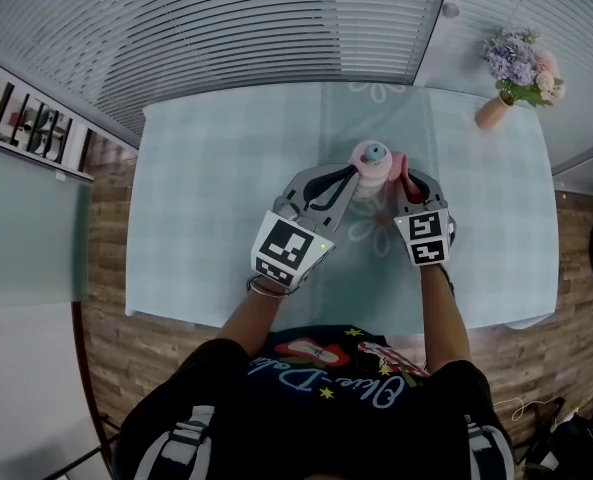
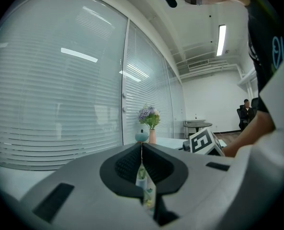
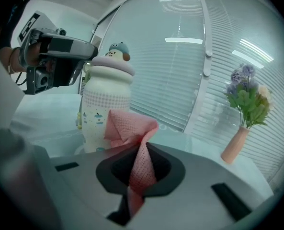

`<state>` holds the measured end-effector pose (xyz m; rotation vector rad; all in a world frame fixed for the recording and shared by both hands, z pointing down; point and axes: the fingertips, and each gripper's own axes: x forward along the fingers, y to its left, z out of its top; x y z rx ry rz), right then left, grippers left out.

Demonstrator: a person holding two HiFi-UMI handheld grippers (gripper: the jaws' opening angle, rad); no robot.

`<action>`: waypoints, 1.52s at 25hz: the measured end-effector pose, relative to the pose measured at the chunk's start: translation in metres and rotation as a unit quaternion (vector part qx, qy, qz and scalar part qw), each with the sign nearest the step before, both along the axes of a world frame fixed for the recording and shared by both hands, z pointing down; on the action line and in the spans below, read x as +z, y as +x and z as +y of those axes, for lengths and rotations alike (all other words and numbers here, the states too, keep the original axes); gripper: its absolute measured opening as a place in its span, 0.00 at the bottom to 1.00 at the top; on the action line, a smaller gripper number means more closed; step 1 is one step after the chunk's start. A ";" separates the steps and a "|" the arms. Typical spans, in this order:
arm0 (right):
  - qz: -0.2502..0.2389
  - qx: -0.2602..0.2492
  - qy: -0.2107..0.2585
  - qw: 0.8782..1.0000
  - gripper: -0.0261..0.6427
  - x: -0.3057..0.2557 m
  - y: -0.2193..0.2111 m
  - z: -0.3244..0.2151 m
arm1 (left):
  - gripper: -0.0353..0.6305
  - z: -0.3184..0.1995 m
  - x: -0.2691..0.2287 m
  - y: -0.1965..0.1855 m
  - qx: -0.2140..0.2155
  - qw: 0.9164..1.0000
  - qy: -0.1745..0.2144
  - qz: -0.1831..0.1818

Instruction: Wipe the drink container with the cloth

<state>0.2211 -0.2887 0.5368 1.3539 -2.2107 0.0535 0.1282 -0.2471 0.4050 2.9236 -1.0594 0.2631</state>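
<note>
Drink container (image 1: 373, 166) stands upright near the middle of the table (image 1: 216, 198), between the two grippers. Left gripper (image 1: 352, 178) has its jaws pressed almost together on a thin part at the container's side, near the lid. Right gripper (image 1: 404, 183) is clamped tight on the pink cloth (image 3: 132, 126), bunched right beside the container's body

A table draped in pale green checked cloth (image 1: 226, 198) carries an upright cream bottle with pink lid (image 1: 373, 168) and, near its far right corner, a peach vase of flowers (image 1: 493, 111).
</note>
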 end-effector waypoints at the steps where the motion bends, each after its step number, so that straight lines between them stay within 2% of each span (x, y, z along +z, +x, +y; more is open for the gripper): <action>1: -0.002 0.011 0.003 1.000 0.06 -0.004 0.005 0.000 | 0.06 0.000 0.000 -0.002 -0.002 1.000 0.000 0.002; 10: -0.055 0.079 0.074 0.993 0.06 -0.067 0.042 0.024 | 0.06 0.001 -0.010 -0.015 -0.021 1.000 0.006 0.007; 19: -0.083 0.059 0.126 0.987 0.06 -0.112 0.022 0.058 | 0.06 0.008 -0.015 -0.014 -0.025 1.000 0.012 0.009; 27: -0.071 0.008 0.116 0.991 0.06 -0.106 -0.013 0.056 | 0.06 0.014 -0.017 -0.012 -0.023 1.000 0.015 0.002; 38: -0.053 -0.025 0.075 0.995 0.06 -0.075 -0.042 0.055 | 0.06 0.012 -0.017 -0.021 -0.030 0.999 0.014 0.002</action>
